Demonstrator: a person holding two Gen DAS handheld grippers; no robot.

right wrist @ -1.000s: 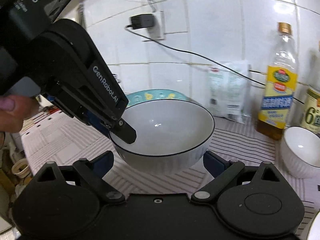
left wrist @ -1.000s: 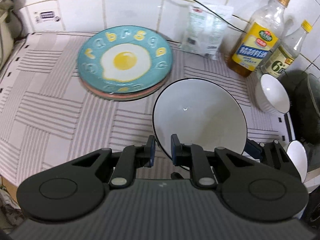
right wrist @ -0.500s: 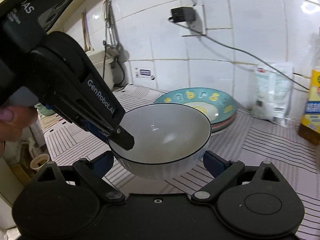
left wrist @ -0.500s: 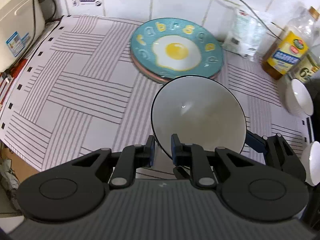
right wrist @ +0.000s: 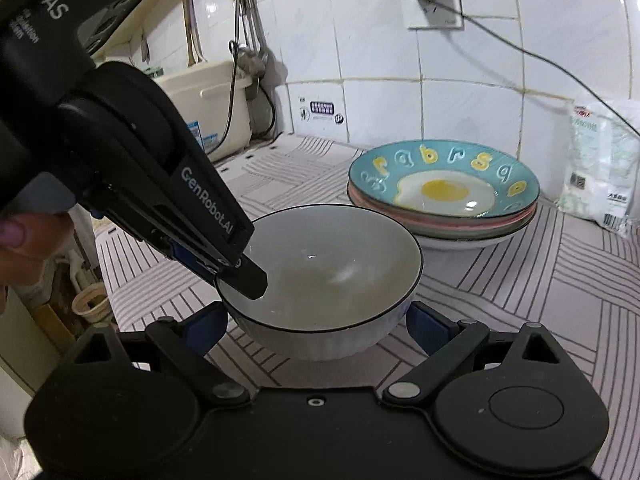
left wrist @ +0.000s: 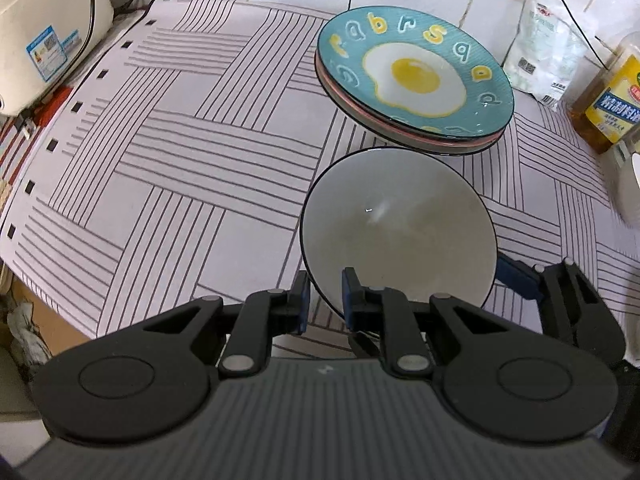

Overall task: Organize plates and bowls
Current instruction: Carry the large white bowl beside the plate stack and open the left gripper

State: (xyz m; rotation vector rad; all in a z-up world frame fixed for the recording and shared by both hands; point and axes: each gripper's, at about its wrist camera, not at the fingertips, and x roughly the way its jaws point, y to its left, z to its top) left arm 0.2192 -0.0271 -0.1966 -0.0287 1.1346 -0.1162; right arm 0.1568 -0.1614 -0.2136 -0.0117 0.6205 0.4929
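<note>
We have the left gripper (left wrist: 324,298) clamped on the near rim of the white bowl (left wrist: 400,224), one pad inside the wall and one outside, pinching tight. Our right gripper (right wrist: 316,320) sits wide, its blue pads on either side of the same bowl low down; whether they press the wall or merely flank it we cannot tell. From the right wrist view the left gripper (right wrist: 240,276) comes in steeply from above, its tip over the bowl's (right wrist: 320,276) left rim, with a fingertip of the person's hand (right wrist: 24,232) showing behind it.

The bowl hangs over or just at the striped mat (left wrist: 160,168); we cannot tell if its base touches. It is empty, white with a thin dark rim line.

Just beyond it stands the plate stack (left wrist: 412,84), topped by a teal plate with a fried-egg picture and letters. We count at least three plates there by their edges in the right wrist view; the exact number is unclear. The bowl's far rim sits close to that stack, not touching.

Further out on the right: one white packet (left wrist: 540,52) against the tiled wall, one oil bottle (left wrist: 608,96), and part of one small white bowl (left wrist: 628,188) at the frame edge. To the left, one cream appliance (left wrist: 44,28). The left half of the mat lies open.
</note>
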